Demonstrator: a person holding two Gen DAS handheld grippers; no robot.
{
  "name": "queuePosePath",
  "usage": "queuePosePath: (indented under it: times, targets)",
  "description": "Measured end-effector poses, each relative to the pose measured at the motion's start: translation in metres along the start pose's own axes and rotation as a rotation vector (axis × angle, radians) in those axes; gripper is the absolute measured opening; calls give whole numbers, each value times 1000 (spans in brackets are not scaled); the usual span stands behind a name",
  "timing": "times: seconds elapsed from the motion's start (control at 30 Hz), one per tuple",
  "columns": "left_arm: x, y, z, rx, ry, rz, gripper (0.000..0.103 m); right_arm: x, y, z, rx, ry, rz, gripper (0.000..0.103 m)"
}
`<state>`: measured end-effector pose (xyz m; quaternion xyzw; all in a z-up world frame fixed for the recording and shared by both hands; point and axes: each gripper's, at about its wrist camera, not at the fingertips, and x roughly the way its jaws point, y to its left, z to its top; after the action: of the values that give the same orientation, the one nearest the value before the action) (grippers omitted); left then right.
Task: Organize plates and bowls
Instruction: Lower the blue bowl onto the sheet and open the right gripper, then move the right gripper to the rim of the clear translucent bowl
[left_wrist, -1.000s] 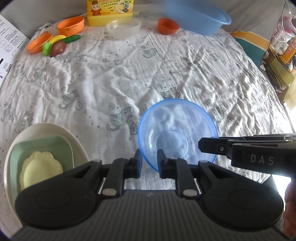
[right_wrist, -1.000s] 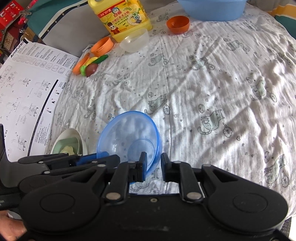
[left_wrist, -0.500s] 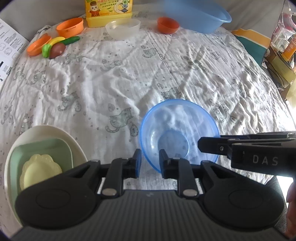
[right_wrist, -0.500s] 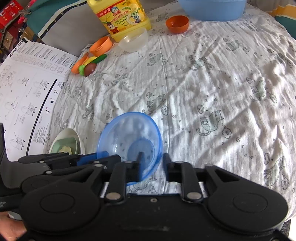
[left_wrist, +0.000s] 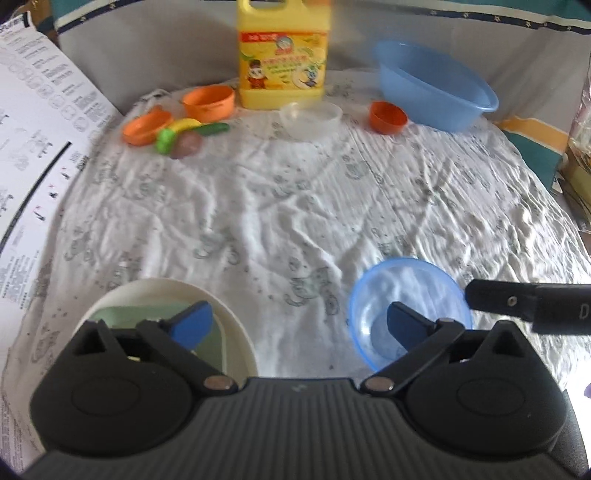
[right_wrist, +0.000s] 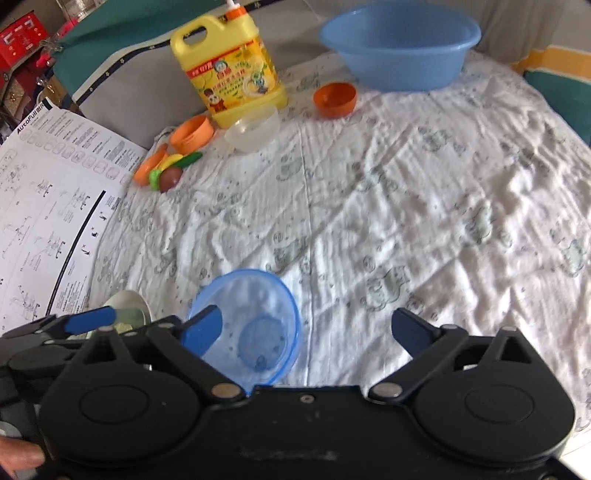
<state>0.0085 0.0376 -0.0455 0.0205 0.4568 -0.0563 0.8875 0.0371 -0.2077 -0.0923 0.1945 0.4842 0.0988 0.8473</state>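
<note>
A clear blue bowl (left_wrist: 406, 288) (right_wrist: 255, 299) rests on the white cloth, free of both grippers. My left gripper (left_wrist: 299, 325) is opening wide, and only its right fingertip (left_wrist: 406, 326) overlaps the bowl in the picture. My right gripper (right_wrist: 306, 328) is opening wide too; its left fingertip (right_wrist: 201, 328) hangs over the bowl's near left rim without pressing it. A white plate (left_wrist: 159, 291) (right_wrist: 127, 299) holding a green plate (left_wrist: 122, 314) sits left of the bowl, partly hidden by the left gripper.
At the back stand a yellow detergent jug (left_wrist: 282, 59), a blue basin (left_wrist: 436, 92), a clear bowl (left_wrist: 310, 116), two orange bowls (left_wrist: 208, 101) (left_wrist: 388, 116) and toy fruit (left_wrist: 181, 138). A printed sheet (left_wrist: 37, 147) lies at the left edge.
Both grippers went from shut on the blue bowl's near rim to wide open. The left gripper lifted and tilted up, so the bowl now sits to its right.
</note>
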Motion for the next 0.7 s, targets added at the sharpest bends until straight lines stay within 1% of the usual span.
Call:
queuePosePath:
  times: [0.17, 0.43, 0.7]
  targets:
    - [-2, 5, 2, -19, 1, 3, 103, -2, 0, 2, 2, -11, 4, 103]
    - [-6, 0, 7, -2, -18, 3, 103, -5, 0, 4, -5, -25, -5, 103]
    - [-3, 1, 12, -5, -19, -1, 103, 0, 1, 7, -10, -23, -12, 103]
